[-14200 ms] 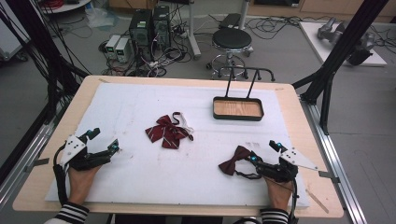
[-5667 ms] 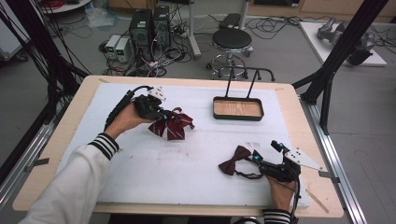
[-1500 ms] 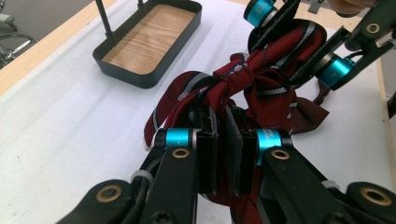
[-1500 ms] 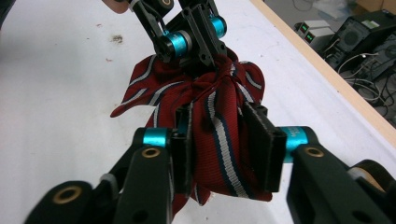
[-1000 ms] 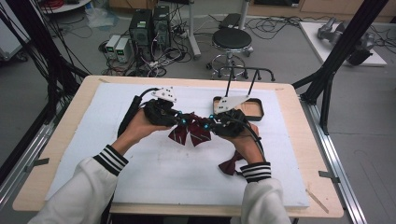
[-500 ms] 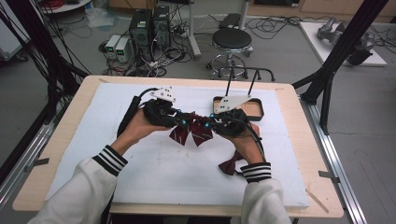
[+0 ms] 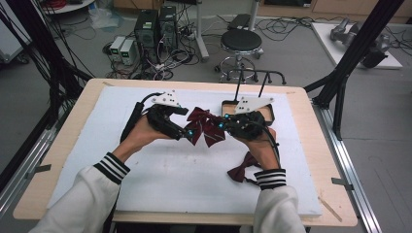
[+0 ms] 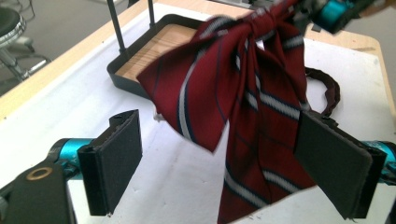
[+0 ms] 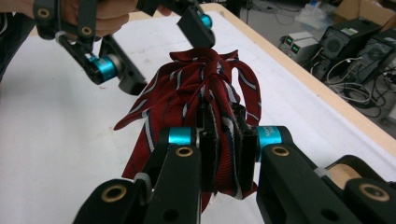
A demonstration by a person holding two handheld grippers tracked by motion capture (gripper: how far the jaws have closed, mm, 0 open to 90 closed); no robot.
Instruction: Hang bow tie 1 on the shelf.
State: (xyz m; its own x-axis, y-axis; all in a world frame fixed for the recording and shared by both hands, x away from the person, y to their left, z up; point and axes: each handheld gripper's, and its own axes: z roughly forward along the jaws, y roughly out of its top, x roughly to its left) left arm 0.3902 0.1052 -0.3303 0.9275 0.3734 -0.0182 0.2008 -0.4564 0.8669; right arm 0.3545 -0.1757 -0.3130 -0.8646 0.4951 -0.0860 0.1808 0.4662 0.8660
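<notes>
White foam covers your counter [image 7: 160,184]. Your right claw [image 7: 219,125] pinches the striped bow tie [image 7: 205,126], held above mid-counter. Your left claw [image 7: 187,132] has just been opening and stands spread, its pads clear of the cloth. From the right claw, the tray [image 7: 269,112] lies at two o'clock, nearer that hand.

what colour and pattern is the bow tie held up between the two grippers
Dark red bow tie with white and navy diagonal stripes, clearest in the left gripper view.
</notes>
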